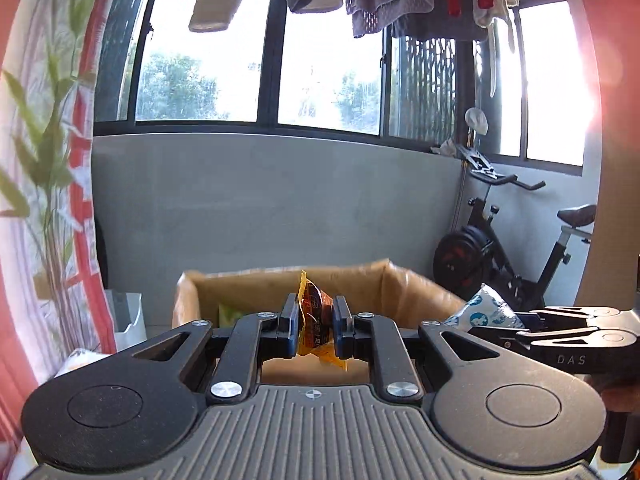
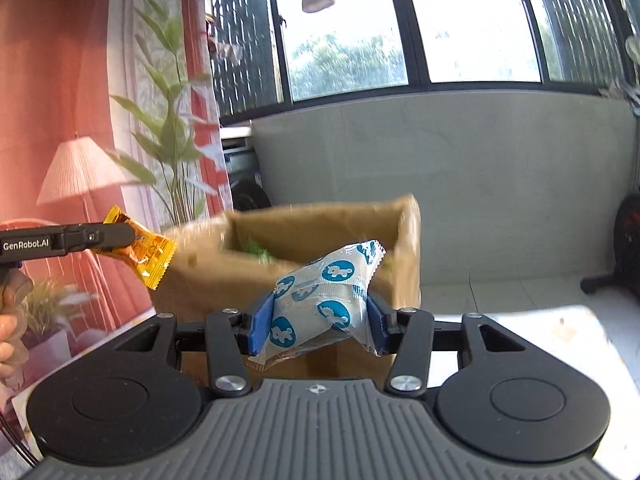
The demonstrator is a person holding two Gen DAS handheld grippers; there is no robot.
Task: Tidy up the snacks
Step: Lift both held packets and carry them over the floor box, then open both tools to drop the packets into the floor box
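My left gripper [image 1: 314, 322] is shut on an orange snack packet [image 1: 314, 312], held edge-on in front of an open cardboard box [image 1: 360, 284]. The packet also shows in the right wrist view [image 2: 148, 254], left of the box [image 2: 320, 228]. My right gripper [image 2: 320, 320] is shut on a clear packet with blue animal prints [image 2: 324, 300], held just before the box's near wall. That packet shows in the left wrist view [image 1: 484, 314] at the box's right. Something green [image 2: 260, 252] lies inside the box.
An exercise bike [image 1: 500, 248] stands at the right by the grey wall under the windows. A plant [image 2: 168, 128] and a red curtain are at the left. Laundry hangs overhead. A white surface [image 2: 540, 324] lies at lower right.
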